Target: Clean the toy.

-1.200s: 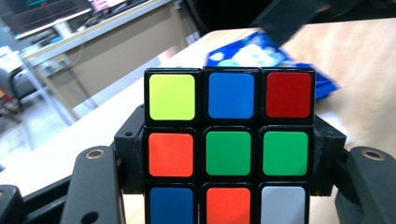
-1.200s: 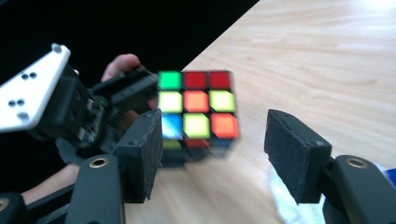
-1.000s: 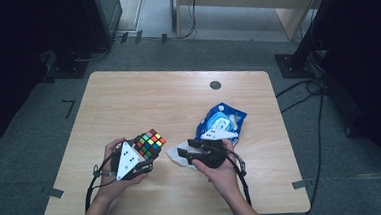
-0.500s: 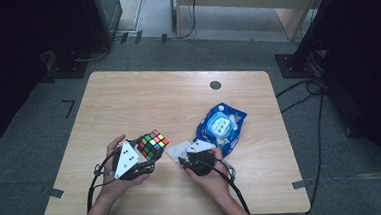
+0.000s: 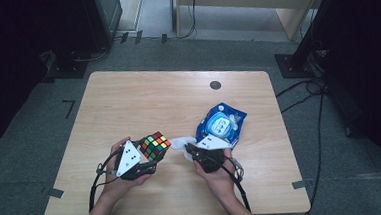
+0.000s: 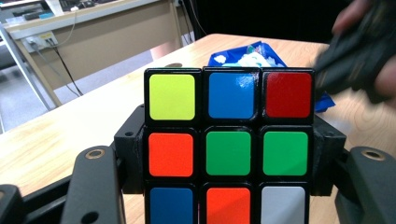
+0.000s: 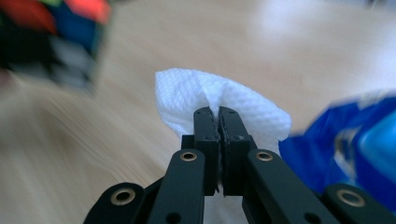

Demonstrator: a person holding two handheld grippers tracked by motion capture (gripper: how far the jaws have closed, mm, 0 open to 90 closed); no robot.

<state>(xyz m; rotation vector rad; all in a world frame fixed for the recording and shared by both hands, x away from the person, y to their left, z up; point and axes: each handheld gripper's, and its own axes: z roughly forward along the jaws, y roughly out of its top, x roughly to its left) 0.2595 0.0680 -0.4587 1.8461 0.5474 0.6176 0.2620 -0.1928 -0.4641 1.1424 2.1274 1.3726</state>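
A scrambled Rubik's cube (image 5: 155,145) is raised just above the front left of the wooden table (image 5: 143,100), and my left gripper (image 5: 153,154) is shut on its two sides. Up close, the cube (image 6: 229,149) shows yellow, blue and red tiles along its top row between the left gripper (image 6: 229,161) jaws. My right gripper (image 7: 219,113) has just been closing and is now shut on a crumpled white wipe (image 7: 187,93). From above, the wipe (image 5: 180,144) hangs between the cube and the right gripper (image 5: 190,150). A blue wipes pack (image 5: 222,123) lies just behind it.
A dark round grommet (image 5: 215,85) sits near the table's far edge. The blue pack (image 6: 247,53) lies beyond the cube, with the person's right hand (image 6: 359,51) blurred beside it. Cables trail from both grippers over the front edge. Floor cables run at the right.
The right gripper's jaws have closed onto the white wipe, and that hand has shifted slightly toward the front edge. The left gripper and cube have stayed put.
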